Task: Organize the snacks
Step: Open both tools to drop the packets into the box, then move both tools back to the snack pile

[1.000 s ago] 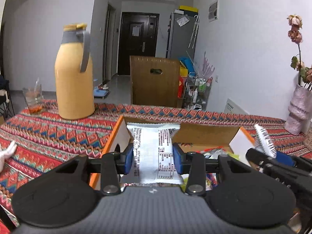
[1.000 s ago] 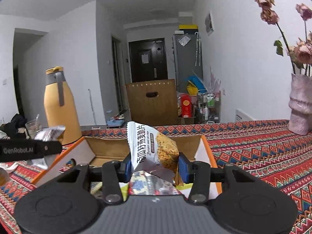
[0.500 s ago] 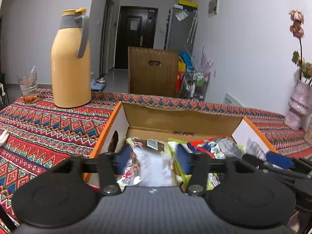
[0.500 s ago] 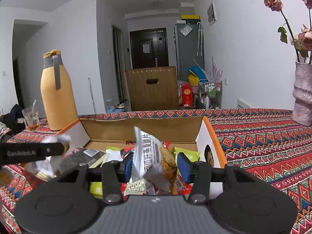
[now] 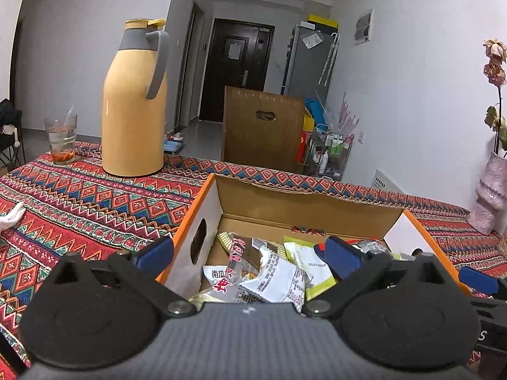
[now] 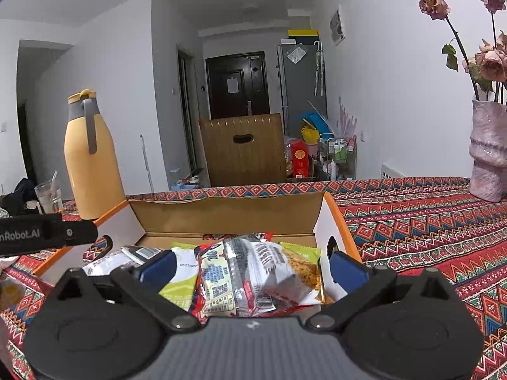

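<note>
An open cardboard box (image 5: 304,199) with orange edges sits on the patterned tablecloth and holds several snack packets. My left gripper (image 5: 248,253) is open and empty above the box's left side; a white packet (image 5: 272,277) lies loose below it. My right gripper (image 6: 253,267) is open and empty above the box (image 6: 228,212); the oat-crisp packet (image 6: 285,272) lies on the pile between its fingers. The left gripper's body (image 6: 44,234) shows at the left of the right wrist view.
A tall yellow thermos (image 5: 134,101) and a glass (image 5: 61,139) stand at the far left of the table. A pink vase with dried roses (image 6: 488,155) stands at the far right. A wooden chair back (image 5: 263,129) rises behind the table.
Both grippers lowered over the box and opened. The left let go of the white packet and the right let go of the oat-crisp packet; both packets now lie in the box.
</note>
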### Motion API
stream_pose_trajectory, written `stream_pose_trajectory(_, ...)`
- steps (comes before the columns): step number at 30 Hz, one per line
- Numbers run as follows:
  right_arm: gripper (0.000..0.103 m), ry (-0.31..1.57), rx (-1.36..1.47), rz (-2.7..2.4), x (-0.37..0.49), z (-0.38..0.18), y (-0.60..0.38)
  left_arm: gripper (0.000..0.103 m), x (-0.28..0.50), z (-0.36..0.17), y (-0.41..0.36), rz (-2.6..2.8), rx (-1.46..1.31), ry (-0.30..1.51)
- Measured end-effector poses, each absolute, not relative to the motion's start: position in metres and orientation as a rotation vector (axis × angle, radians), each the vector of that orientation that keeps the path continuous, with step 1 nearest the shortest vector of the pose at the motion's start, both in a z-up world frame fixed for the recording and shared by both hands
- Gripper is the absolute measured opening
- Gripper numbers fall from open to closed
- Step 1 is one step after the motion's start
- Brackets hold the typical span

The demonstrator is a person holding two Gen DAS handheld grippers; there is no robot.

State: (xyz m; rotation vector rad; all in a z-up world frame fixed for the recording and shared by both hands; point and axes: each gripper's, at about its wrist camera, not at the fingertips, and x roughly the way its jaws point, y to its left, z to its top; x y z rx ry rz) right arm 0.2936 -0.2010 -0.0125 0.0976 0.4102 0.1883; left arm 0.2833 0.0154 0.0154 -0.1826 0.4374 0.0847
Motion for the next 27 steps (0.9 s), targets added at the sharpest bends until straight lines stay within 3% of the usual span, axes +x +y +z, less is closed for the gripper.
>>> stream_pose_trajectory(19, 0.103, 0.394, 0.115, 0.186, 0.293, -0.008, -0.205, 0.103, 0.281, 0.016, 0.017, 0.084, -0.199, 0.434)
stream_pose_trajectory(27, 0.103, 0.329, 0.102, 0.180, 0.272, 0.018, -0.207, 0.103, 0.261, 0.045, 0.014, 0.075, -0.197, 0.390)
